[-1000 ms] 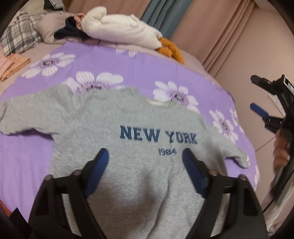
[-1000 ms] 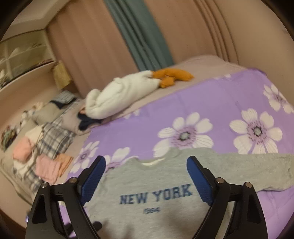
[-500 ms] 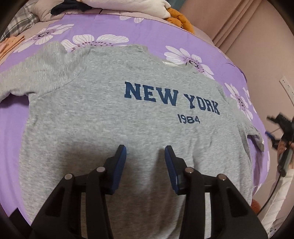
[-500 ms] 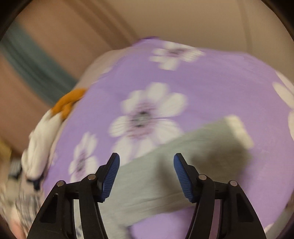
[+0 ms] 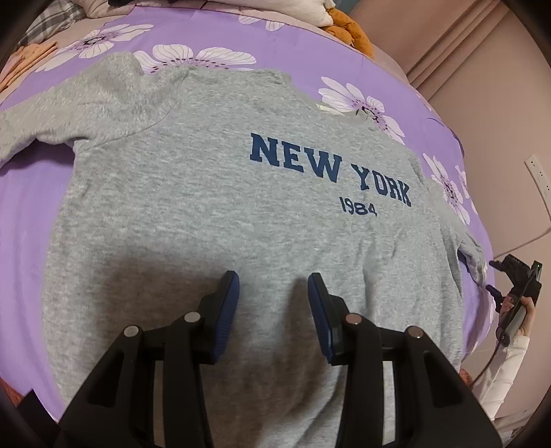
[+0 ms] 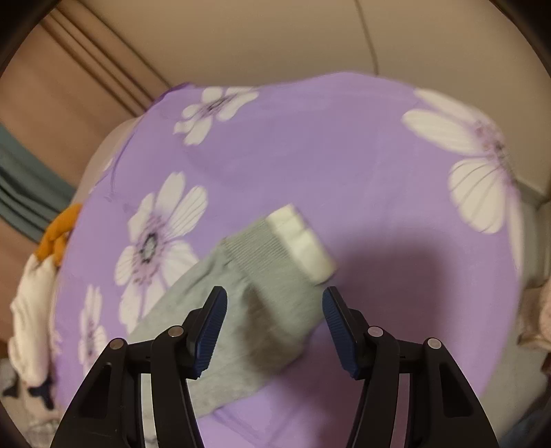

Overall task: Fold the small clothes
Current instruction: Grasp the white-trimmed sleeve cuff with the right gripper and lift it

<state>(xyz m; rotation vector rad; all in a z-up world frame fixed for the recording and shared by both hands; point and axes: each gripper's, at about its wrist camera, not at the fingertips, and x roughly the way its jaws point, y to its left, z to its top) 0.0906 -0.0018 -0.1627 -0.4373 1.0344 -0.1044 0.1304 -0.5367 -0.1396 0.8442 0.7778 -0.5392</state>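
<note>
A grey sweatshirt (image 5: 206, 206) printed NEW YORK 1984 lies flat, front up, on the purple flowered bedspread (image 5: 31, 241). My left gripper (image 5: 273, 286) hovers just over its lower chest, jaws a narrow gap apart with no fabric pinched between them. In the right wrist view the sweatshirt's sleeve (image 6: 248, 296) stretches across the bedspread (image 6: 310, 155) and ends in a ribbed cuff with a white edge (image 6: 299, 241). My right gripper (image 6: 273, 303) hangs over that sleeve end, its jaws closing either side of it, pads clear of the cloth. The right gripper (image 5: 492, 277) also shows past the bed's right edge.
A white plush with orange parts (image 5: 347, 27) lies at the head of the bed, also seen as the white plush (image 6: 34, 310). Plaid fabric (image 5: 51, 20) and folded peach clothes (image 5: 24, 62) sit at the far left. Pink curtains and a wall socket (image 5: 537, 172) border the right side.
My left gripper dropped closer to the sweatshirt and its jaws narrowed. My right gripper swung from facing the whole sweatshirt down onto the sleeve end, and its jaws drew in.
</note>
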